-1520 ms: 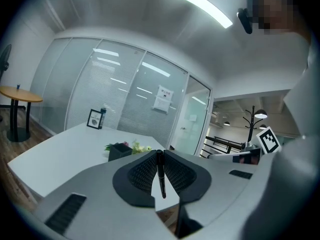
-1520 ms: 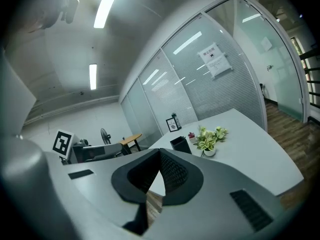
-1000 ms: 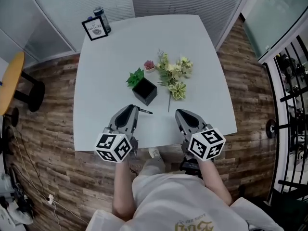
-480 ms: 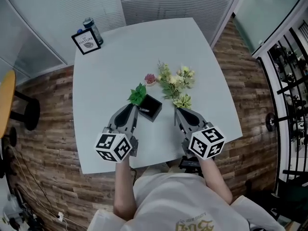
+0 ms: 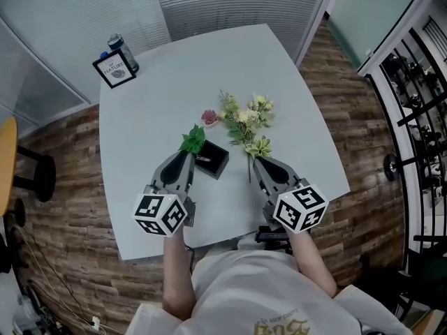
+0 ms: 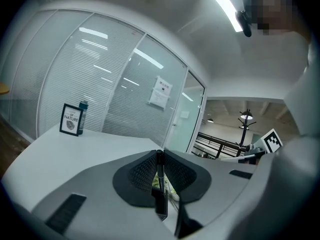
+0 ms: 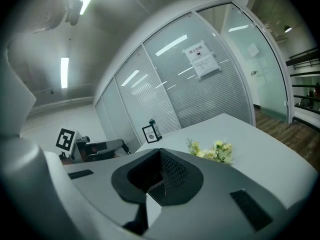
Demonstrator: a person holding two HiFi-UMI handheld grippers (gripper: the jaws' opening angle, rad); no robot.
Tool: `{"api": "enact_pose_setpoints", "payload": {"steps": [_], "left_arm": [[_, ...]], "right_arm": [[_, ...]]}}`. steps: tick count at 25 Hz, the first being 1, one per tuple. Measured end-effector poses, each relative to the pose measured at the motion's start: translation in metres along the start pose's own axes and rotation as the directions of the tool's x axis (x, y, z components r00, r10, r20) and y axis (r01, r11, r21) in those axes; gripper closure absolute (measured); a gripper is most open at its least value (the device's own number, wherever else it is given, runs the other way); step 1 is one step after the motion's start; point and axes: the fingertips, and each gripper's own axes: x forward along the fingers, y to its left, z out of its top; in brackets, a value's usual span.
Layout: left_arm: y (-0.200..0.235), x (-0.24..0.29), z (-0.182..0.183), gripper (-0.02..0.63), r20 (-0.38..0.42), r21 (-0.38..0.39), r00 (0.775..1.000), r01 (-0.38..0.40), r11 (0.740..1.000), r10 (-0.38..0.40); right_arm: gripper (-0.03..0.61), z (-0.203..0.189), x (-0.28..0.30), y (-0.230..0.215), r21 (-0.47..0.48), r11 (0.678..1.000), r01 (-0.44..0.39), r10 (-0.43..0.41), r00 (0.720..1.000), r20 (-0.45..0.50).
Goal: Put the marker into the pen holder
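Forward since a second ago, my left gripper [image 5: 188, 155] holds the marker [image 5: 201, 159] over the black pen holder [image 5: 216, 163] on the desk [image 5: 154, 110]. Left gripper view: fingers [image 6: 142, 174] clenched on the marker. Right gripper view: my right gripper [image 7: 160, 155] is pressed together, empty.

"How did the pale grey square tabletop [image 5: 160, 117] look?"

"Smooth and matt. The brown plank floor [image 5: 63, 187] showed rough wood grain."

"And the left grey hand-held gripper [image 6: 159, 154]?"

"Matt plastic, with black cross-ribbed pads [image 6: 142, 174]. The slim black marker [image 6: 159, 169] between them had a faint gloss. The black square pen holder [image 5: 211, 160] looked matt."
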Motion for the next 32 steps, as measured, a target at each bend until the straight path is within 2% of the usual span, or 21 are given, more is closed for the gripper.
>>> {"api": "enact_pose_setpoints", "payload": {"steps": [14,25,32], "left_arm": [[0.003,0.010,-0.005,0.564,-0.023,0.033,0.999,-0.034,0.999,0.034],[0.010,0.026,-0.025,0.565,-0.087,0.046,0.995,-0.045,0.998,0.049],[0.018,0.042,-0.040,0.563,-0.147,0.094,0.987,-0.048,0.994,0.062]], "right_arm": [[0.561,-0.001,0.010,-0.013,0.002,1.000,-0.019,0.019,1.000,-0.016],[0.561,-0.011,0.021,-0.028,0.027,1.000,-0.010,0.011,0.999,-0.053],[0.561,-0.018,0.034,-0.037,0.041,0.999,-0.003,0.006,0.997,-0.080]]}}
